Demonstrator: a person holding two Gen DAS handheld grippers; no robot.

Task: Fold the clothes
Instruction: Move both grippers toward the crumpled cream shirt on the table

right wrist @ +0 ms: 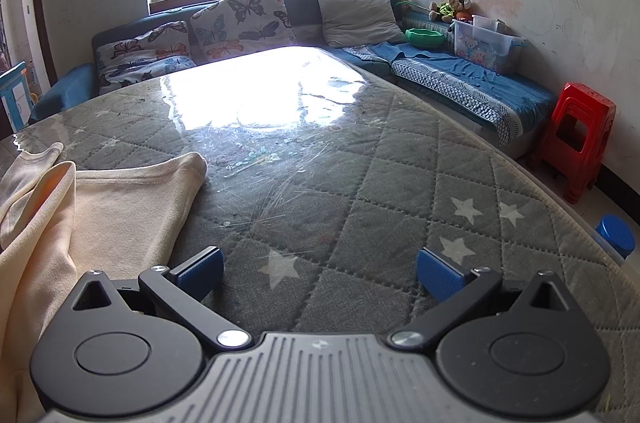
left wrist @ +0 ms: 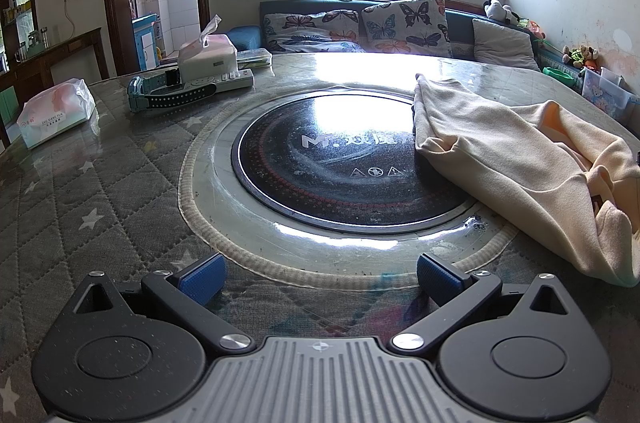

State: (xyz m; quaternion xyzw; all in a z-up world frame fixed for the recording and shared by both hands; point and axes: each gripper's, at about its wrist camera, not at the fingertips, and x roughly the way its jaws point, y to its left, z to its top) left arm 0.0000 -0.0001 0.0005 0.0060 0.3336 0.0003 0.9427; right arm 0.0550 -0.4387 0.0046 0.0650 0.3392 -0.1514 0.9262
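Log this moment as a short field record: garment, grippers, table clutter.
garment: cream garment, crumpled and unfolded, partly overlapping the round black hotplate
left gripper: open, empty, low over the table, garment to its right
right gripper: open, empty, garment to its left
table: quilted star cover under clear sheet
clutter: tissue box, tissue pack, remote

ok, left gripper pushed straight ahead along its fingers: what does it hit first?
Likely nothing at once. The open left gripper points over the quilted grey star-print tabletop at the round black glass cooktop. The crumpled cream garment lies right of that line. Height above the table is unclear.
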